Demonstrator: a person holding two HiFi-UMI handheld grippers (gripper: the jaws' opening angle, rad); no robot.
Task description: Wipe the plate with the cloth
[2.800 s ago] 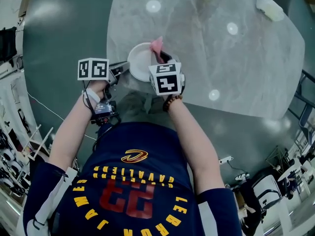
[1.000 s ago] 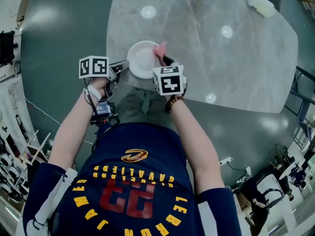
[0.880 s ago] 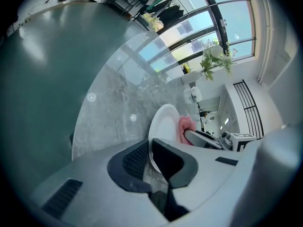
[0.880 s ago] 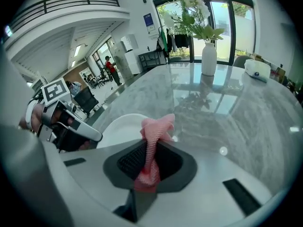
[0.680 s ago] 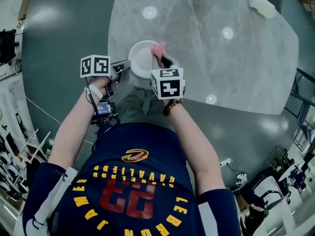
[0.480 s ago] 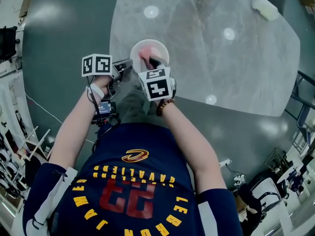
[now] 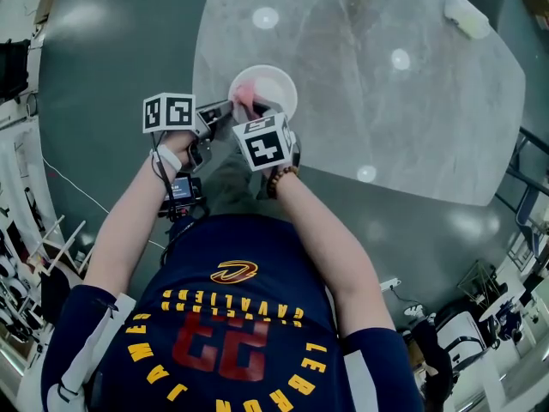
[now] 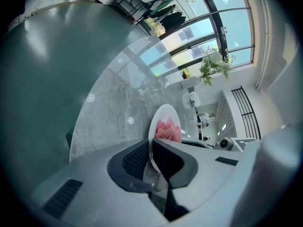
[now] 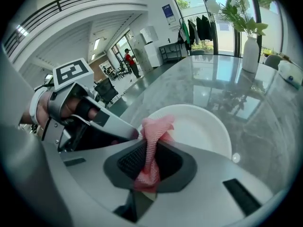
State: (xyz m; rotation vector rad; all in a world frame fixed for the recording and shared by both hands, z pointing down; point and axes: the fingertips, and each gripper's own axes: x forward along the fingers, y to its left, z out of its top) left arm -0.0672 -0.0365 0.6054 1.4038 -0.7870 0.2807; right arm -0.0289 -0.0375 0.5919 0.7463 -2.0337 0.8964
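Farthest left in the head view: left gripper point(image 7: 221, 111), marker cube point(image 7: 167, 112) facing up, jaws nearly together and pinching the near-left rim of the plate point(image 7: 286, 87). In the left gripper view, the same grip from behind: left gripper point(image 8: 150, 156) with the thin white edge of the plate point(image 8: 163, 113) caught between the two dark pads and running straight ahead along the jaws.

Next to the right, on the plate's left part: the cloth point(image 7: 243, 92), pink and blurred in the head view. Bunched into a narrow strip, long axis along the jaws of the right gripper point(image 7: 256, 108), free end pointing away from it and toward the left gripper. Seen in the left gripper view as a crumpled pink wad point(image 8: 168, 130) on the white surface, just beyond the pinched rim.

In the right gripper view: right gripper point(image 9: 151, 163) with jaws closed on the cloth point(image 9: 154, 130), a tail of it hanging back between the pads and the front end lying on the plate point(image 9: 206, 126) close to the tip of the left gripper point(image 9: 127, 134). Behind that, a hand point(image 9: 71, 109).

Plate round, open side up, on the grey marbled worktop point(image 7: 395, 118) near its near-left edge. Cannot tell whether the pinched rim is lifted.

Far right, at the worktop's back: a vase point(image 9: 250, 54) with greenery.
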